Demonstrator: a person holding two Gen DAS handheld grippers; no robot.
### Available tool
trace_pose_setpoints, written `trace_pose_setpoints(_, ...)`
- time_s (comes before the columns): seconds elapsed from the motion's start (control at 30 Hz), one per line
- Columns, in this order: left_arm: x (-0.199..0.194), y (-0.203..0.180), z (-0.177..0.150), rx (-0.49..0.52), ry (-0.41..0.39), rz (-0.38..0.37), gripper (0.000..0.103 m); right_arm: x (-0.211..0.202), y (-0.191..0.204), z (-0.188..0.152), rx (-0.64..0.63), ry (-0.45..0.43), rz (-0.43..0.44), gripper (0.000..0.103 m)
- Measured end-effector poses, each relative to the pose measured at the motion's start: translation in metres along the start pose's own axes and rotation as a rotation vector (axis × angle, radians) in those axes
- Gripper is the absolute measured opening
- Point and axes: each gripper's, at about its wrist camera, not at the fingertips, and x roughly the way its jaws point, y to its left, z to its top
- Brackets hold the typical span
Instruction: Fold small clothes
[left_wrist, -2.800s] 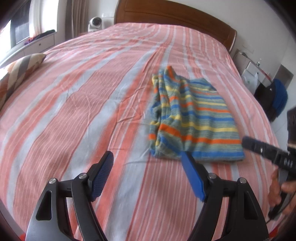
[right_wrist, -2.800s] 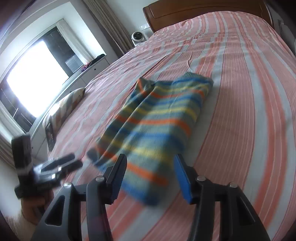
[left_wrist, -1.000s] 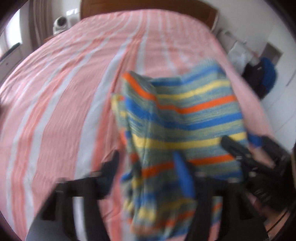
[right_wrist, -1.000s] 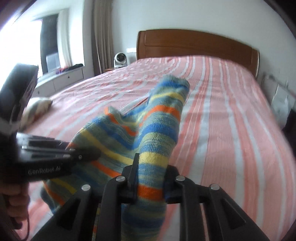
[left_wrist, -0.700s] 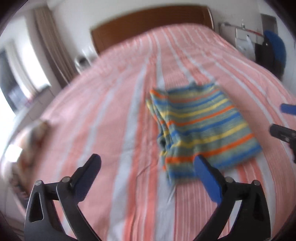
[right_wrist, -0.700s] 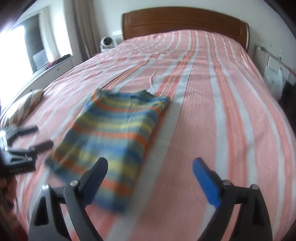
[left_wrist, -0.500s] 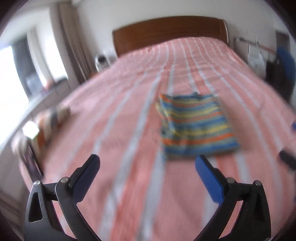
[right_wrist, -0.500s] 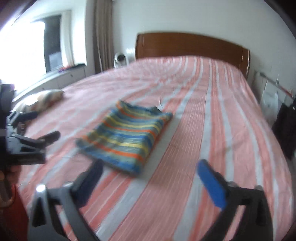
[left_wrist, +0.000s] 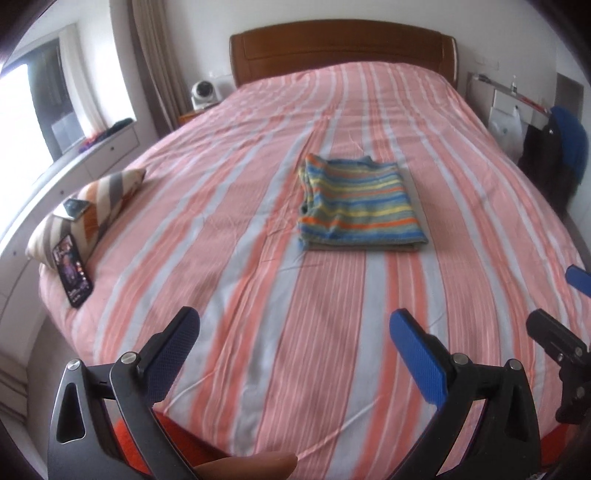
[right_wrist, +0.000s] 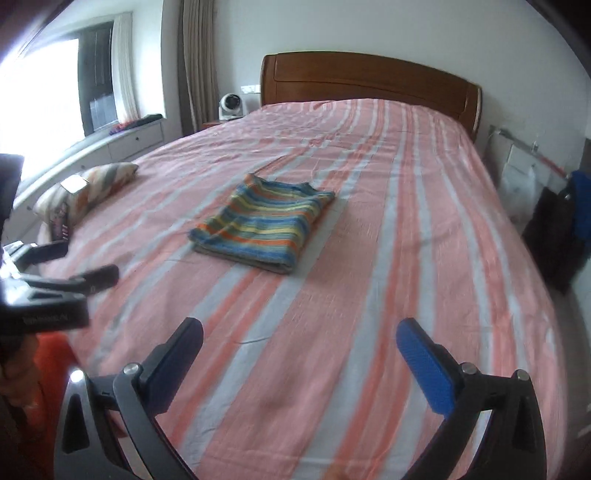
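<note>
Striped in blue, yellow, orange and green, the folded garment (left_wrist: 357, 202) lies flat on the middle of the bed (left_wrist: 258, 295), its layers stacked into a rough rectangle with the folded edge toward the cameras. It sits well apart from both grippers, touching neither.

At the foot of the bed the left gripper (left_wrist: 295, 354) hovers, pointing along the mattress toward the headboard (left_wrist: 341, 48), its jaws spread wide and holding nothing. The right gripper (right_wrist: 301, 363) is held in much the same level, forward-facing pose, jaws likewise wide apart and empty. In the right wrist view the left gripper shows at the left edge, blurred, and the fingers of the hand behind it are cut off by the frame. In the left wrist view only the tips of the right gripper's fingers (left_wrist: 554, 336) reach in from the right edge.

A striped pillow (left_wrist: 88, 206) lies at the bed's left side with one phone (left_wrist: 74, 275) leaning against it and another device on top; its details are too small to read. The far nightstand items are hard to make out.
</note>
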Motion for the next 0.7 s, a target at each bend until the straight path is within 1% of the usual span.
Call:
trace_pose_setpoints(0.1, -0.014, 0.003, -0.005, 0.007, -0.037, 0.002, 0.103, -0.006, 0.004, 0.001, 0.046, 0.009, 0.033, 0.103)
trace_pose_setpoints(0.17, -0.026, 0.007, -0.010, 0.016, -0.080, -0.002, 0.103, -0.014, 0.011, 0.001, 0.029, -0.003, 0.065, 0.103)
trace_pose_setpoints(0.27, -0.039, 0.015, -0.015, 0.026, -0.123, -0.032, 0.103, -0.026, 0.021, 0.001, -0.022, -0.013, 0.052, 0.103)
trace_pose_setpoints(0.3, -0.042, 0.016, -0.015, 0.030, -0.134, -0.027, 0.103, -0.032, 0.024, 0.000, -0.043, -0.029, 0.042, 0.103)
trace_pose_setpoints(0.33, -0.046, 0.017, -0.016, 0.031, -0.150, -0.007, 0.103, -0.037, 0.026, 0.001, -0.051, -0.045, 0.039, 0.103)
trace_pose_setpoints(0.4, -0.050, 0.016, -0.014, 0.029, -0.146, 0.004, 0.103, -0.050, 0.027, 0.001, -0.057, -0.082, 0.054, 0.103)
trace_pose_setpoints(0.43, -0.051, 0.014, -0.013, 0.028, -0.132, 0.005, 0.103, -0.054, 0.028, 0.001, -0.058, -0.087, 0.059, 0.103)
trace_pose_setpoints(0.53, -0.053, 0.004, -0.013, 0.060, -0.105, 0.006, 0.103, -0.059, 0.032, 0.002, -0.071, -0.067, 0.071, 0.103)
trace_pose_setpoints(0.57, -0.052, 0.001, -0.014, 0.070, -0.093, 0.010, 0.103, -0.057, 0.034, 0.002, -0.078, -0.050, 0.065, 0.103)
trace_pose_setpoints(0.63, -0.052, -0.004, -0.016, 0.077, -0.071, 0.011, 0.103, -0.053, 0.036, 0.002, -0.076, -0.005, 0.016, 0.103)
trace_pose_setpoints(0.7, -0.053, -0.005, -0.017, 0.063, -0.055, -0.016, 0.103, -0.052, 0.033, 0.001, -0.046, -0.002, 0.010, 0.103)
